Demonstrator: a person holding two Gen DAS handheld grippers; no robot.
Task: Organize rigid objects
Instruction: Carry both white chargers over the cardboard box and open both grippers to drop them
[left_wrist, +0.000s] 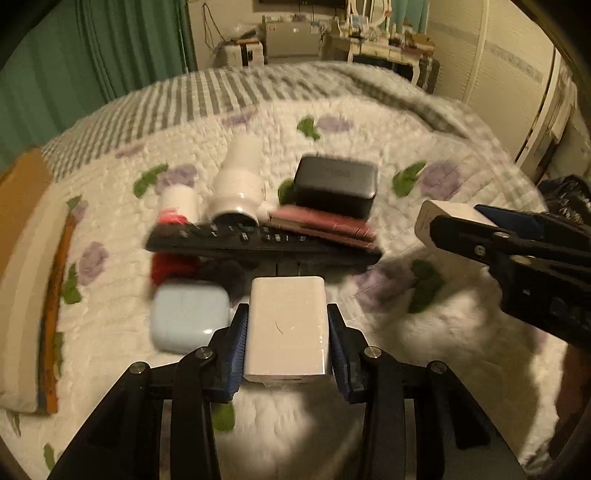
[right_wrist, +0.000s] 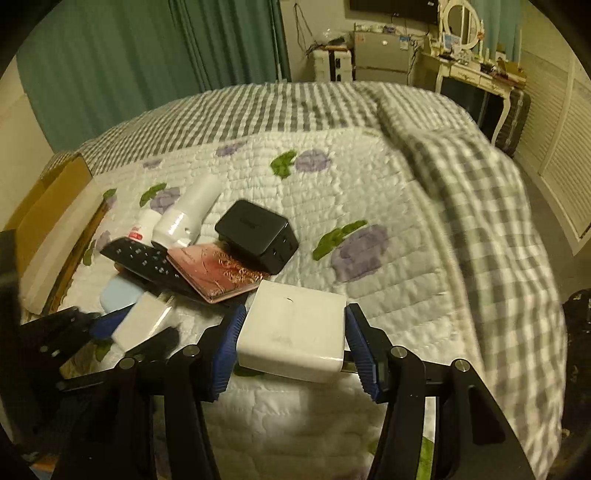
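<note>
My left gripper (left_wrist: 287, 332) is shut on a white charger block (left_wrist: 287, 326), held just above the quilt next to a pale blue case (left_wrist: 186, 317). My right gripper (right_wrist: 295, 332) is shut on a second, wider white charger block (right_wrist: 293, 328); it also shows at the right of the left wrist view (left_wrist: 448, 221). A pile lies ahead: a black remote (left_wrist: 258, 242), a pink phone (left_wrist: 325, 225), a black adapter box (left_wrist: 336, 186), a white bottle (left_wrist: 236, 188) and a small white tube with a red cap (left_wrist: 177, 206).
The items lie on a white quilted bedspread with purple flowers (right_wrist: 369, 206). A checked grey blanket (right_wrist: 480, 206) is bunched at the right. A cardboard box (right_wrist: 48, 199) and a pillow (left_wrist: 26, 295) sit at the left edge. Furniture stands beyond the bed.
</note>
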